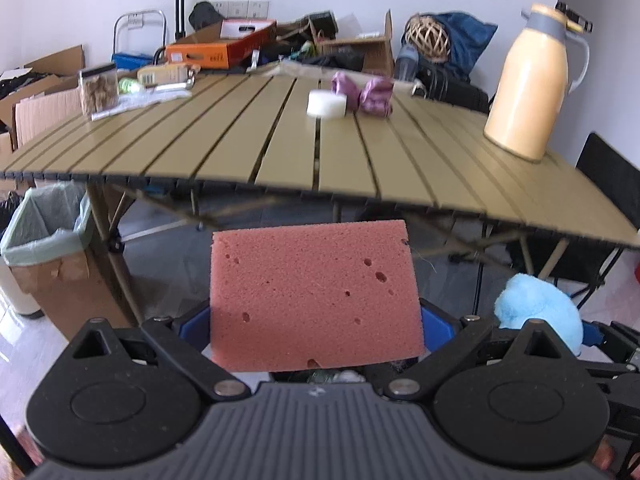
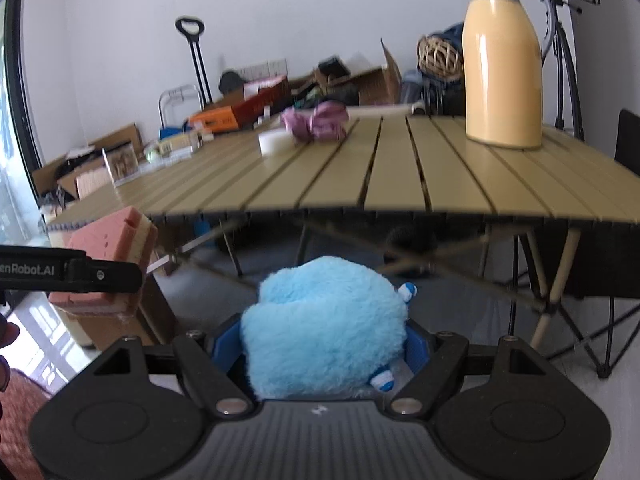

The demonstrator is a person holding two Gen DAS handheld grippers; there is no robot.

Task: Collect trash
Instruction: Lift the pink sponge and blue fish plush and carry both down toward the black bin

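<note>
Two grippers loaded, both short of the slatted table (image 1: 280, 152).

Left gripper (image 1: 316, 332): fingers clamped on a pink sponge (image 1: 314, 296), held below the table's near edge. Right gripper (image 2: 324, 344): fingers clamped wide on a fluffy blue plush (image 2: 324, 328), also below the edge. On the table: white puck (image 1: 326, 105) touching crumpled purple wrappers (image 1: 366, 94) at 12 o'clock, yellow thermos (image 1: 528, 80) at 2 o'clock. Lined cardboard bin (image 1: 44, 240) on the floor at 9 o'clock.
</note>
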